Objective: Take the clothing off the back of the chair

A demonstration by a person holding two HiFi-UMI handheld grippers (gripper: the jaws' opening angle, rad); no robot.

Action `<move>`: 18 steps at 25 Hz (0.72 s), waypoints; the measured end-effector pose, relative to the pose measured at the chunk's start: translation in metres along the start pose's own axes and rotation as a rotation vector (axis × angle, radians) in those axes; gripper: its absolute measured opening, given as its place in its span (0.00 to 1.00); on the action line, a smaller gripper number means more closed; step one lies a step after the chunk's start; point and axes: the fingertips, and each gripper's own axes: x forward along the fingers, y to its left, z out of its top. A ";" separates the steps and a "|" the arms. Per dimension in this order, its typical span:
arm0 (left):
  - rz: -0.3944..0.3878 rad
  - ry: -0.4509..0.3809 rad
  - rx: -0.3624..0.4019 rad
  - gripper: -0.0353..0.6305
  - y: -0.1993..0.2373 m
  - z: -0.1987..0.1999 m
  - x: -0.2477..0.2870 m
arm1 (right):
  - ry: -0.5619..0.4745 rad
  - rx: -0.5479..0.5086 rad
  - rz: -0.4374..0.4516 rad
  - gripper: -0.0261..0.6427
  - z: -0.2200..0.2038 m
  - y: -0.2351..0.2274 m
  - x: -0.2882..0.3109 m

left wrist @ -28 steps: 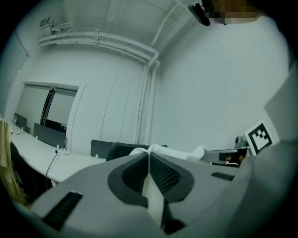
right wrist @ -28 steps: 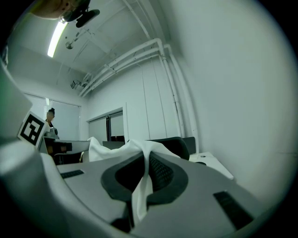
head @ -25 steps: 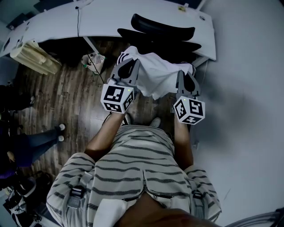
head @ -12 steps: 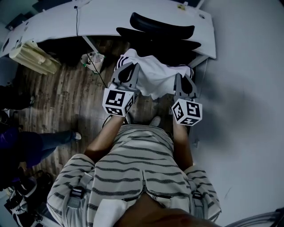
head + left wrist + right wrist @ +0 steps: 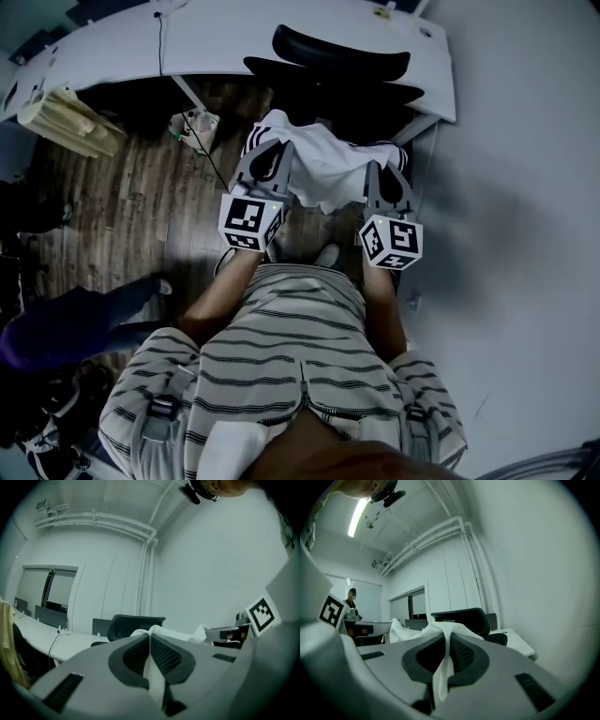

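A white garment with dark stripes (image 5: 323,164) hangs stretched between my two grippers, in front of the black office chair (image 5: 342,56). My left gripper (image 5: 269,141) is shut on the garment's left end; white cloth (image 5: 152,667) is pinched between its jaws. The right gripper (image 5: 386,155) is shut on the other end, with a fold of cloth (image 5: 443,665) squeezed between its jaws. The chair's black backrest (image 5: 136,623) stands beyond the cloth and also shows in the right gripper view as a dark backrest (image 5: 461,620). The garment is off the chair back.
A white desk (image 5: 216,37) runs behind the chair. A pale wall (image 5: 525,187) stands on the right. On the left, over the wooden floor (image 5: 141,206), are a beige cloth (image 5: 66,117) and another person's legs (image 5: 75,319). A bystander (image 5: 351,604) stands far off.
Both grippers with the garment have come down and towards me. The bystander's legs at the left have shifted.
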 end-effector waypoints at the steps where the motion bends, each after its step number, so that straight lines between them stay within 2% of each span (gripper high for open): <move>1: 0.001 0.002 0.001 0.10 0.000 -0.002 0.000 | 0.002 0.000 0.000 0.08 -0.001 0.000 -0.001; 18: 0.026 0.006 0.026 0.10 0.001 -0.023 -0.007 | 0.013 -0.025 -0.011 0.08 -0.021 0.005 -0.003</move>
